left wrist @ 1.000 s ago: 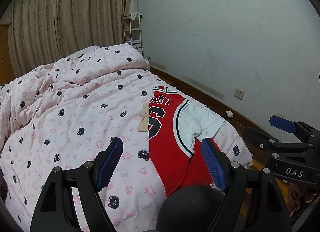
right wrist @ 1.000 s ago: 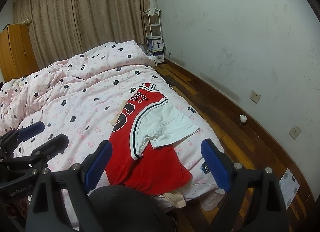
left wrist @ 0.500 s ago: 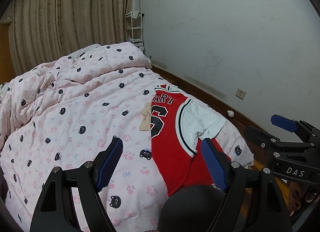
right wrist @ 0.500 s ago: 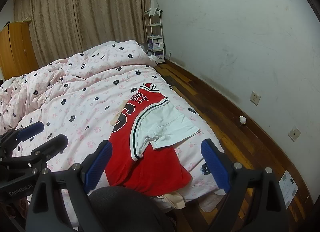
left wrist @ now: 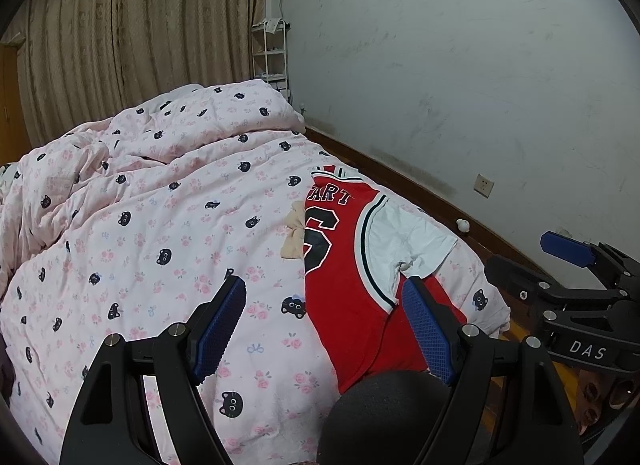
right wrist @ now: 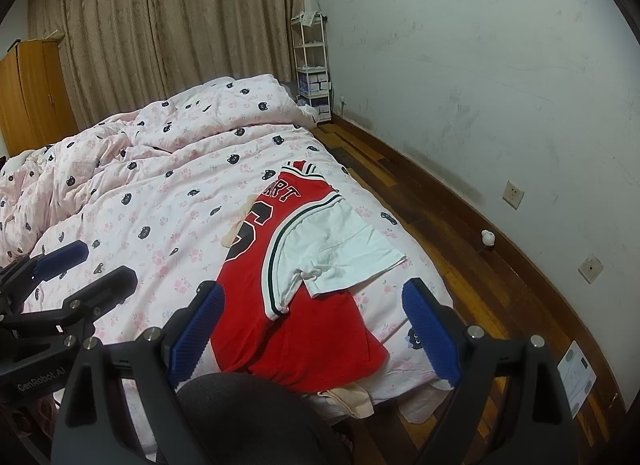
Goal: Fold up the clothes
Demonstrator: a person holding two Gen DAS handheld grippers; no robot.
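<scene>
Red jersey (right wrist: 304, 297) flat on quilt (left wrist: 160, 225); both jaws apart, seemingly empty.

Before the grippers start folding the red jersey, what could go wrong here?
1. The red jersey lies at the bed's near corner; a pull toward the edge may slide it onto the wooden floor.
2. A beige cloth shows from under the jersey's side and could be pinched along with it.
3. The pink duvet is soft and wrinkled, so a fingertip might catch it together with the jersey.
</scene>
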